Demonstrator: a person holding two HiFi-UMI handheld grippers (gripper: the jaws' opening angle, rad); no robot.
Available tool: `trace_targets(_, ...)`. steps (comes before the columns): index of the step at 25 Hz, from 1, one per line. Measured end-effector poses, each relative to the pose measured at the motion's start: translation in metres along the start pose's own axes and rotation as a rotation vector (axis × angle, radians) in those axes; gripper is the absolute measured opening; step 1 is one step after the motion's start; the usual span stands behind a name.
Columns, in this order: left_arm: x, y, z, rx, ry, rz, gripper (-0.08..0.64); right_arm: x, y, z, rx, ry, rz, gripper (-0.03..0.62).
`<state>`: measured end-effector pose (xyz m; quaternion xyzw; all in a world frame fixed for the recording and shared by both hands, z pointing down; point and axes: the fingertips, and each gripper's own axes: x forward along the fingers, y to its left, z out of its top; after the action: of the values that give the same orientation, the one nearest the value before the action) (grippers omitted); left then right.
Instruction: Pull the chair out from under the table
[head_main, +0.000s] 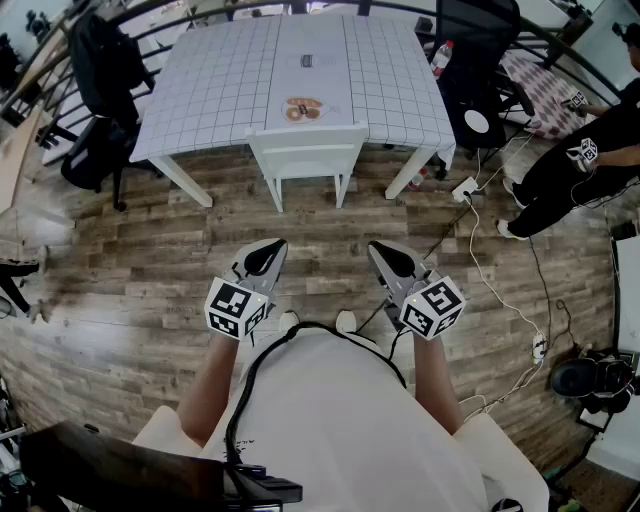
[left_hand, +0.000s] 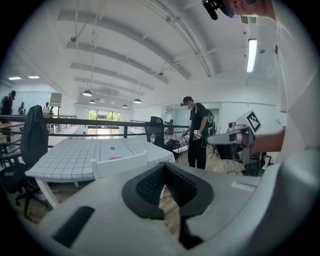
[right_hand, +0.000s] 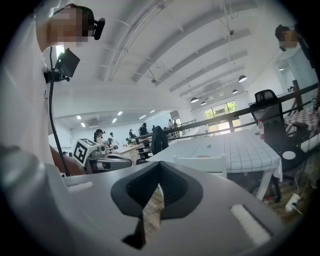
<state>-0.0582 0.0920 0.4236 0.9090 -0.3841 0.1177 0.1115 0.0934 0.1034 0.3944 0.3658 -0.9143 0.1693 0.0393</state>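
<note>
A white chair (head_main: 308, 152) stands pushed under the near edge of the table (head_main: 200, 90), which wears a white cloth with a grid pattern. Only the chair's backrest and legs show. The same chair (left_hand: 120, 164) appears in the left gripper view and again, chair (right_hand: 200, 164), in the right gripper view. My left gripper (head_main: 272, 250) and right gripper (head_main: 381, 252) hang side by side well short of the chair, both shut and holding nothing. They point toward it, slightly downward.
Black office chairs (head_main: 100, 80) stand left of the table and another (head_main: 478, 40) at its right. A power strip and white cables (head_main: 480, 230) trail over the wooden floor on the right. A person in black (head_main: 580, 160) stands at far right. A small item (head_main: 303, 109) lies on the table.
</note>
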Motion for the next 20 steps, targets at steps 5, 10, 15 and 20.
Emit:
trace_targets(5, 0.000, 0.006, 0.004, -0.011, -0.005, -0.006, 0.006, 0.003, 0.002, 0.003, -0.013, 0.006, -0.006, 0.005)
trace_targets(10, -0.004, 0.010, 0.009, -0.011, -0.022, -0.044, 0.006, 0.008, 0.008, 0.001, -0.022, 0.011, -0.015, 0.005)
trace_targets(15, -0.015, 0.016, 0.003, -0.005, -0.019, -0.043, 0.006, 0.015, 0.022, -0.002, 0.016, -0.001, 0.015, 0.006)
trace_targets(20, -0.031, 0.029, -0.002, 0.003, -0.018, -0.049, 0.006, 0.026, 0.034, -0.001, 0.056, -0.017, 0.010, 0.006)
